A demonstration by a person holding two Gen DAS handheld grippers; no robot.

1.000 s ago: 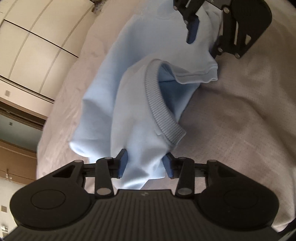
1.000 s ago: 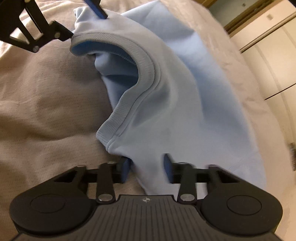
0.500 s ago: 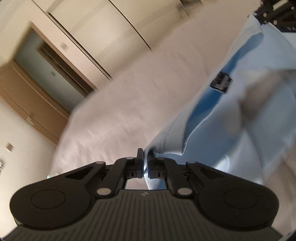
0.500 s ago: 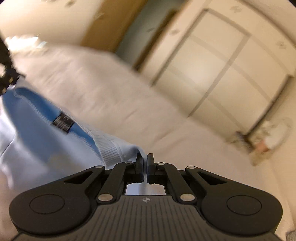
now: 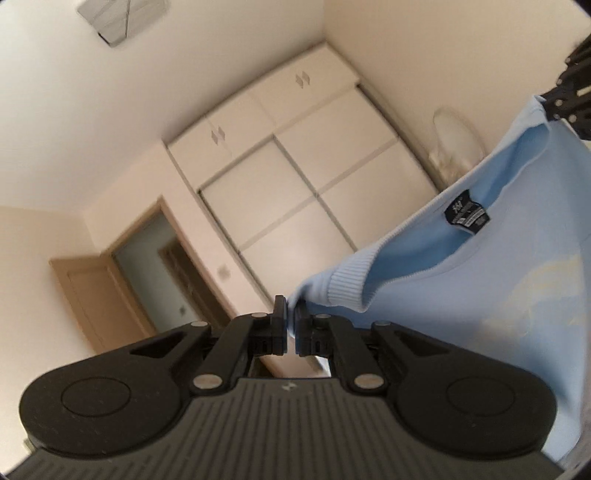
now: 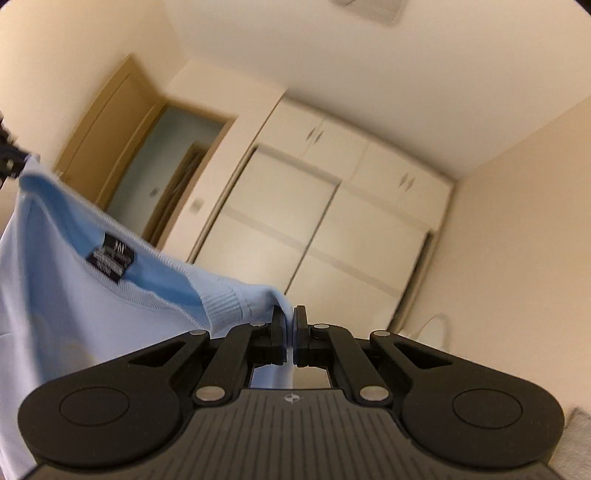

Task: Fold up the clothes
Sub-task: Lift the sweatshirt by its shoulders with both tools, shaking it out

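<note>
A light blue sweatshirt (image 5: 480, 288) hangs in the air, stretched between both grippers, its ribbed neckline and black label (image 5: 467, 216) facing me. My left gripper (image 5: 291, 314) is shut on one shoulder of the sweatshirt. At the upper right edge of the left wrist view the right gripper (image 5: 554, 107) pinches the other shoulder. In the right wrist view my right gripper (image 6: 290, 317) is shut on the sweatshirt (image 6: 74, 302), which hangs down to the left, label (image 6: 110, 260) showing. The left gripper's black frame (image 6: 7, 162) shows at the far left edge there.
Both cameras look level across the room at a white sliding wardrobe (image 5: 295, 177) and a wooden door frame (image 5: 110, 288) with a glass door. A ceiling lamp (image 5: 118, 18) is overhead. A pale fan-like object (image 5: 454, 140) stands by the wardrobe.
Both grippers closed on the sweatshirt's shoulders on the bed, then rose and tipped up to level. The sweatshirt now hangs off the bed, and the view shows wardrobe and ceiling instead of bedding.
</note>
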